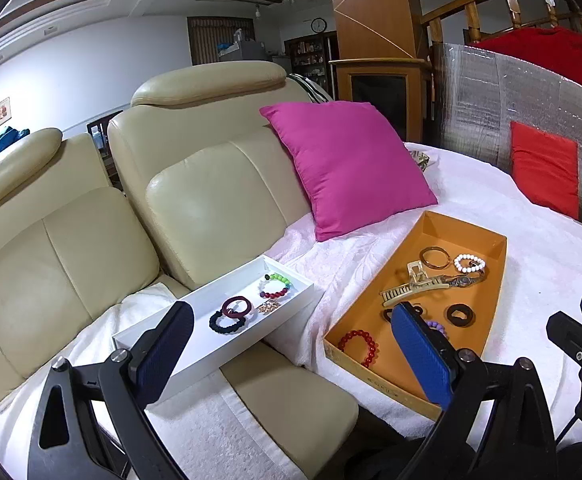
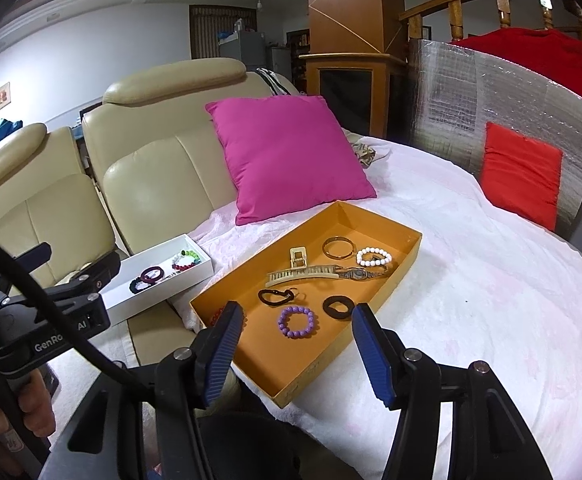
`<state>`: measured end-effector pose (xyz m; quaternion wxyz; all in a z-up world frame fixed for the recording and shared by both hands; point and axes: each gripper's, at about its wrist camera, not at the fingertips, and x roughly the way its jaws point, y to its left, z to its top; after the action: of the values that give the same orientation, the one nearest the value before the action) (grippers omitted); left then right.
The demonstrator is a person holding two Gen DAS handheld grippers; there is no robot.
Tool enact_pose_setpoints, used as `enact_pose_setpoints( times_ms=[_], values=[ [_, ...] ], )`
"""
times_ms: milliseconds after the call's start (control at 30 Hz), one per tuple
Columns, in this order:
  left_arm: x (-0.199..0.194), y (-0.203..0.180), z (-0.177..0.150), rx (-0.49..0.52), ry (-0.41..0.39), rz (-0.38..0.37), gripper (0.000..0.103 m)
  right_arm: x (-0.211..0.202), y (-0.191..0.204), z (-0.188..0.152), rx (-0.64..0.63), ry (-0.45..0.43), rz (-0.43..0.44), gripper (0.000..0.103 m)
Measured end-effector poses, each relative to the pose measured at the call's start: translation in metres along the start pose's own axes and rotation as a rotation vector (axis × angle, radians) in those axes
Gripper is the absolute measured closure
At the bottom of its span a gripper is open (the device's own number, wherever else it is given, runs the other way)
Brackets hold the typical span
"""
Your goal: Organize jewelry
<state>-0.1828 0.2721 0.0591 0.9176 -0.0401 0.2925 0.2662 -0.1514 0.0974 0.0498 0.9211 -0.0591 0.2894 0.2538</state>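
Observation:
An orange tray (image 2: pixel 405 258) on the white-covered table holds a purple bead bracelet (image 2: pixel 296 322), a red bead bracelet (image 1: pixel 358 345), a white bead bracelet (image 2: pixel 374 257), a gold bangle (image 2: pixel 338 247), a beige hair clip (image 2: pixel 303 270), a watch (image 2: pixel 361 273) and black rings (image 2: pixel 337 305). A white tray (image 1: pixel 195 354) on the sofa seat holds a multicoloured bead bracelet (image 1: pixel 275 285), a maroon ring (image 1: pixel 236 306) and a black bracelet (image 1: pixel 227 322). My left gripper (image 1: pixel 291 354) is open and empty above both trays' near ends. My right gripper (image 2: pixel 297 354) is open and empty above the orange tray's near end.
A pink cushion (image 2: pixel 287 156) leans on the cream sofa (image 1: pixel 91 240) behind the trays. A red cushion (image 2: pixel 521 174) rests against a silver foil panel (image 2: pixel 491 92) at the far right. White cloth (image 2: pixel 491 300) covers the table to the right of the orange tray.

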Motion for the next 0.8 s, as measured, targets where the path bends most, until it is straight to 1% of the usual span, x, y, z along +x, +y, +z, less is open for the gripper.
enact_pose_setpoints(
  times_ms=[800],
  values=[
    [0.043, -0.035, 0.019, 0.042, 0.039, 0.023, 0.004, 0.055, -0.026, 0.011, 0.003, 0.056, -0.002, 0.042]
  ],
)
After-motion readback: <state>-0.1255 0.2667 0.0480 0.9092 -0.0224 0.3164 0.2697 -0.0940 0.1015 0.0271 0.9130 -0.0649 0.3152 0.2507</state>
